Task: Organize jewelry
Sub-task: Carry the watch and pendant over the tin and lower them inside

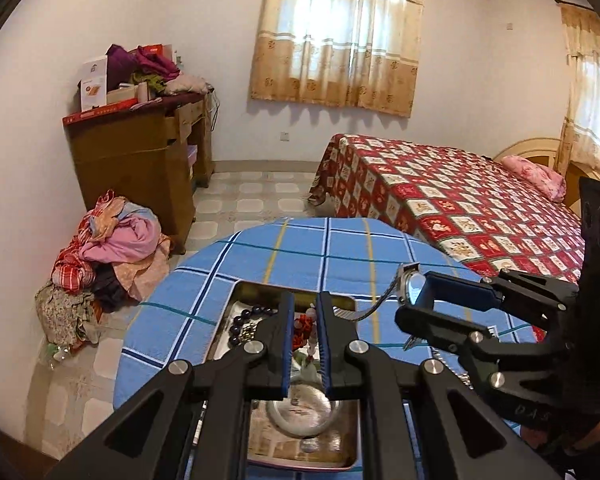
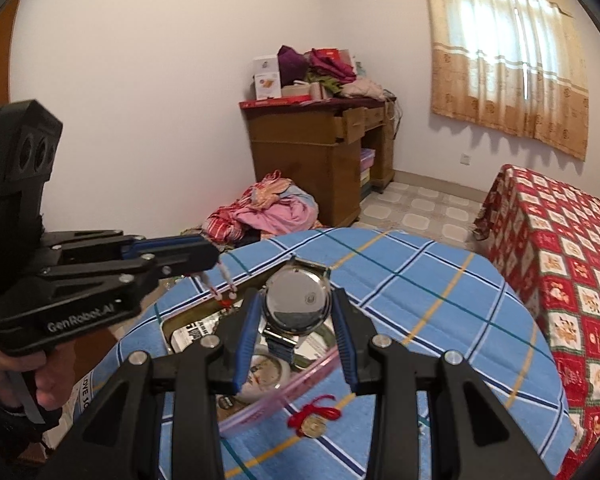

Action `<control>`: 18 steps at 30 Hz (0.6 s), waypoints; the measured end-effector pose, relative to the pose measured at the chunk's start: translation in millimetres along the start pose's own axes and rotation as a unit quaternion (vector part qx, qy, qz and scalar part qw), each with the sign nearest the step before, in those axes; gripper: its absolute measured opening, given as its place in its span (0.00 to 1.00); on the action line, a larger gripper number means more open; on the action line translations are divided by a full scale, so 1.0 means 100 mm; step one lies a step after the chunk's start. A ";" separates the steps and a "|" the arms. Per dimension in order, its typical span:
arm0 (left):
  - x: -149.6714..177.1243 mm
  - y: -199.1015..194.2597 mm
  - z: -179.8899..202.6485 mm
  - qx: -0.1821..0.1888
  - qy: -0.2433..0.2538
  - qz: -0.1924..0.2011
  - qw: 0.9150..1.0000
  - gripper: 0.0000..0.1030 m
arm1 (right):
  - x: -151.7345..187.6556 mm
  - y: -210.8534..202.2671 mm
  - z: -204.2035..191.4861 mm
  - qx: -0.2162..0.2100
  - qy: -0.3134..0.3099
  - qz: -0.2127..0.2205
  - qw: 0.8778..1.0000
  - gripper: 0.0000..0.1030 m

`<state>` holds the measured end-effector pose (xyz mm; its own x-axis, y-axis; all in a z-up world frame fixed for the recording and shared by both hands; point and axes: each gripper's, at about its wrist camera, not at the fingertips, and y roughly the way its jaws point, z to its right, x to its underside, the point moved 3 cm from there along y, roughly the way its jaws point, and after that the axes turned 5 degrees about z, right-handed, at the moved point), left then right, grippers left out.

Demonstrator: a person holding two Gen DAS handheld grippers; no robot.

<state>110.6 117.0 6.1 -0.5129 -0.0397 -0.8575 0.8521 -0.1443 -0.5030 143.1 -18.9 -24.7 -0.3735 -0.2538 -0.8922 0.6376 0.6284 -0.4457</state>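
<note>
The right gripper (image 2: 296,320) has its jaws clamped on a watch (image 2: 296,300) above the blue-checked counter (image 2: 420,280). The left gripper (image 1: 303,340) pinches a red-beaded string (image 1: 302,330) over the tray (image 1: 256,290). Only the right view shows a red-tasselled charm (image 2: 314,420) at six o'clock; a bed (image 1: 460,208) stands at two.

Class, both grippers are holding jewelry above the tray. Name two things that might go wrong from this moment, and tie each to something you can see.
1. The right gripper pinches the watch only by its round case edges, strap dangling; it might slip or twist out.
2. The left gripper holds a thin beaded string hanging over the tray rim; it might snag there or drop onto the blue checked cloth.
</note>
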 end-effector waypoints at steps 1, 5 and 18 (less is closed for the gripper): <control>0.01 0.02 -0.02 -0.002 -0.001 -0.002 1.000 0.10 | 0.01 0.04 -0.02 -0.002 -0.002 -0.002 1.000 0.37; 0.06 0.11 -0.11 -0.010 -0.008 -0.013 1.000 0.10 | 0.06 0.18 -0.07 -0.009 -0.008 -0.012 1.000 0.37; 0.33 0.38 -0.34 -0.029 -0.028 -0.051 0.998 0.10 | 0.34 0.55 -0.19 -0.003 -0.015 -0.050 0.999 0.37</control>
<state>129.4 143.5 -44.8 -0.6006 -0.0830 -0.7953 0.7992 -0.0939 -0.5937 152.4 21.1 -78.4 -0.4157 -0.3373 -0.8446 0.5933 0.6033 -0.5329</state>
